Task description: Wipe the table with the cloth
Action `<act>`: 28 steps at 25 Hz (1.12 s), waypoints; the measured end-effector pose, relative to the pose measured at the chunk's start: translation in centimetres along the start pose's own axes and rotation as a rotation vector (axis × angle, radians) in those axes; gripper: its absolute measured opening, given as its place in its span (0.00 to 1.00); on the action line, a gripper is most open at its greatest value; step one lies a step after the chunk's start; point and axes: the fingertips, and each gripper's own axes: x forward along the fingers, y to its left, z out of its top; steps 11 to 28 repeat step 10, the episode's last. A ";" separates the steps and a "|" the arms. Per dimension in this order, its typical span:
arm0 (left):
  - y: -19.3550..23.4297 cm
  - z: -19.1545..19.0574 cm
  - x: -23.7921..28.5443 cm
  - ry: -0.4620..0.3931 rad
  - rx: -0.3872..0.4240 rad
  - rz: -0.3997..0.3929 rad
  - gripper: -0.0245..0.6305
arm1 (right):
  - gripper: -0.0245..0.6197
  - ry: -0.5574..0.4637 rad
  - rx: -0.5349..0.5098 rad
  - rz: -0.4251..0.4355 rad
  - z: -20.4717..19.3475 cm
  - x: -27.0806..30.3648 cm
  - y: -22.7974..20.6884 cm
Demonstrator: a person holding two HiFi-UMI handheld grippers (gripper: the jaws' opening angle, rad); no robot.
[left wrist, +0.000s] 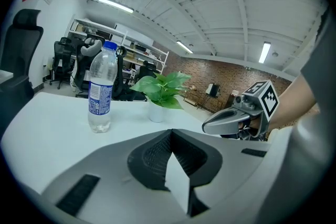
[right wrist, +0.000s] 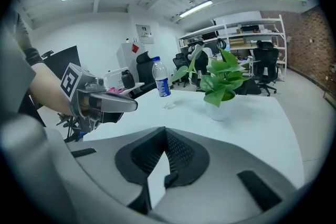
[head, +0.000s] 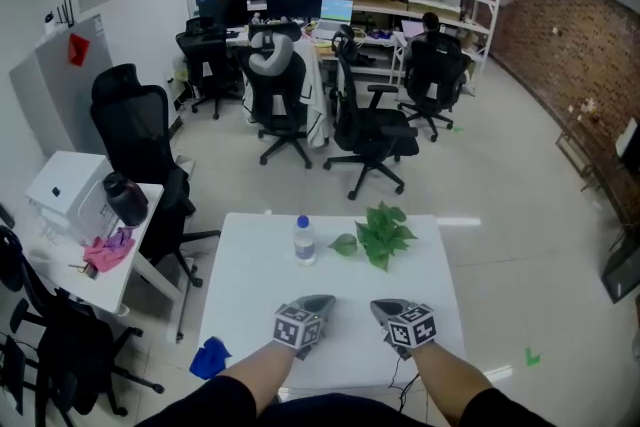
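Note:
A white table stands in front of me. A crumpled blue cloth lies off the table, low by its front left corner, apparently on the floor. My left gripper rests over the table's near edge with its jaws shut and nothing between them; in its own view the left gripper points at the bottle. My right gripper sits beside it, also shut and empty, and the right gripper faces the plant. Each gripper shows in the other's view: the right one, the left one.
A clear water bottle stands at the table's far middle, with a small potted plant to its right. A side table on the left holds a pink cloth and a white box. Office chairs stand beyond.

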 end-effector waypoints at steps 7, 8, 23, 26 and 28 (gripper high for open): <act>0.0 0.0 -0.1 0.004 0.008 -0.002 0.04 | 0.05 0.004 -0.005 -0.002 0.0 0.0 0.0; 0.0 0.0 -0.1 0.004 0.009 -0.002 0.04 | 0.05 0.005 -0.006 -0.002 0.0 0.0 0.0; 0.0 0.0 -0.2 0.005 0.008 -0.004 0.04 | 0.05 0.007 -0.007 -0.002 -0.1 -0.1 0.1; 0.0 0.0 -0.2 0.005 0.008 -0.004 0.04 | 0.05 0.007 -0.007 -0.002 -0.1 -0.1 0.1; 0.0 0.0 -0.2 0.005 0.008 -0.004 0.04 | 0.05 0.007 -0.007 -0.002 -0.1 -0.1 0.1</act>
